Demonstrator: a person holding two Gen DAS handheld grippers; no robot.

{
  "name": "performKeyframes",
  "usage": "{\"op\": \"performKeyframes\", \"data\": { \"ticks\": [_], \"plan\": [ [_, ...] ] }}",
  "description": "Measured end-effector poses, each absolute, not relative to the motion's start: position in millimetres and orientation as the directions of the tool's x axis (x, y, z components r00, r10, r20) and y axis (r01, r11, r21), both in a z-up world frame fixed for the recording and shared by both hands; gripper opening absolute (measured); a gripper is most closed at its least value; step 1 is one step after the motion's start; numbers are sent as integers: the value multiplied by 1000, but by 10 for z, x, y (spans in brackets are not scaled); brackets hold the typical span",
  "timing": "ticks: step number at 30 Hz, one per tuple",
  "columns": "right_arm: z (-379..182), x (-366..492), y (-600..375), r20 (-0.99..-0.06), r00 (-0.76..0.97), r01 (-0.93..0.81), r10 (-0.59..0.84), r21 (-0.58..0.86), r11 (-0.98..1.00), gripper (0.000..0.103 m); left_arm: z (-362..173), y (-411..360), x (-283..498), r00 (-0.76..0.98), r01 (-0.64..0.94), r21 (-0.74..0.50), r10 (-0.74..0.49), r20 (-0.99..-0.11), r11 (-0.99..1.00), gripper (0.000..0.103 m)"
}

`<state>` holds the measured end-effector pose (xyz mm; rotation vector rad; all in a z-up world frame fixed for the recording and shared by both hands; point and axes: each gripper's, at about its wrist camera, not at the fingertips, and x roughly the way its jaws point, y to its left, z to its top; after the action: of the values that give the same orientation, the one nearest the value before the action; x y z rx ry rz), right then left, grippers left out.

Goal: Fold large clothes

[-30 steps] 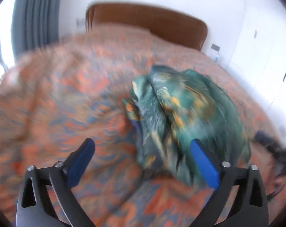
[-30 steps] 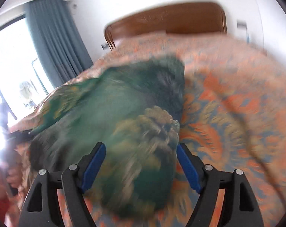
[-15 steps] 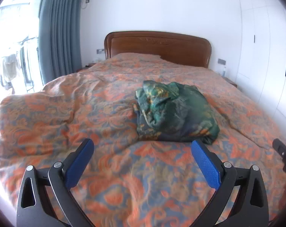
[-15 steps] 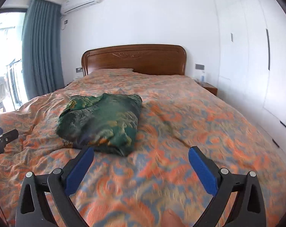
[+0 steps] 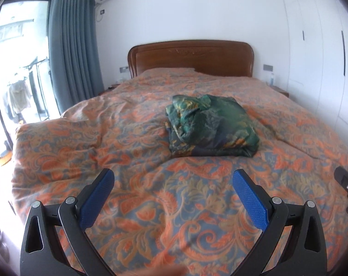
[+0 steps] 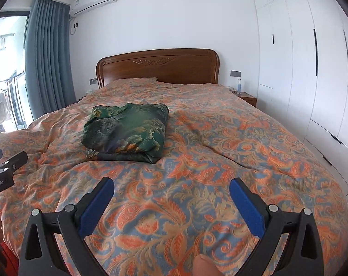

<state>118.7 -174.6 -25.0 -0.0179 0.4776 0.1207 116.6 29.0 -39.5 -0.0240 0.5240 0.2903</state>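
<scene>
I see the folded green patterned garment (image 5: 210,126) lying long axis toward the wooden headboard (image 5: 192,57); my left gripper (image 5: 174,197) and right gripper (image 6: 171,203) both spread, empty.

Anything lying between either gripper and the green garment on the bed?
Nothing visible. Only bare bedspread lies between the open left gripper, the open right gripper and the green garment.

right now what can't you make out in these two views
- Underside and inner layers of the folded green garment: hidden by its own top layer in both views.
- Right gripper in the left wrist view: cut off by the right edge; only a black tip shows.
- Left gripper in the right wrist view: cut off by the left edge.
- Bottle on the nightstand: too small to read.
- Clothes outside the window: overexposed, no detail.
</scene>
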Motion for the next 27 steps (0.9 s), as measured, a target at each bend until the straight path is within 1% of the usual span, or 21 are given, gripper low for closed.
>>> {"op": "performKeyframes", "data": {
  "ticks": [4,8,14,17,23,25,27],
  "plan": [
    [-251,1095,-1717,-452,887,-104,88,-11,995,102,-459,255,1117,818,-262,48,249,-518,964,103],
    [-273,1025,-1680,-455,885,-120,100,-16,993,102,-500,240,1107,809,-235,14,204,-551,972,103],
    [-317,994,-1649,-481,866,-150,133,2,989,102,-451,237,1092,809,-222,-13,177,-560,975,103],
    [-314,1008,-1631,-500,851,-171,159,21,985,102,-437,249,1082,802,-239,-11,191,-566,971,103],
    [-286,967,-1541,-497,858,-161,132,-15,987,102,-429,268,1058,792,-229,-15,178,-584,973,103],
    [-262,956,-1519,-500,857,-160,128,-21,987,102,-417,250,1061,777,-237,4,192,-600,972,103],
    [-228,945,-1496,-504,854,-164,130,-25,986,102,-408,213,1080,755,-250,52,229,-615,967,103]
  ]
}}
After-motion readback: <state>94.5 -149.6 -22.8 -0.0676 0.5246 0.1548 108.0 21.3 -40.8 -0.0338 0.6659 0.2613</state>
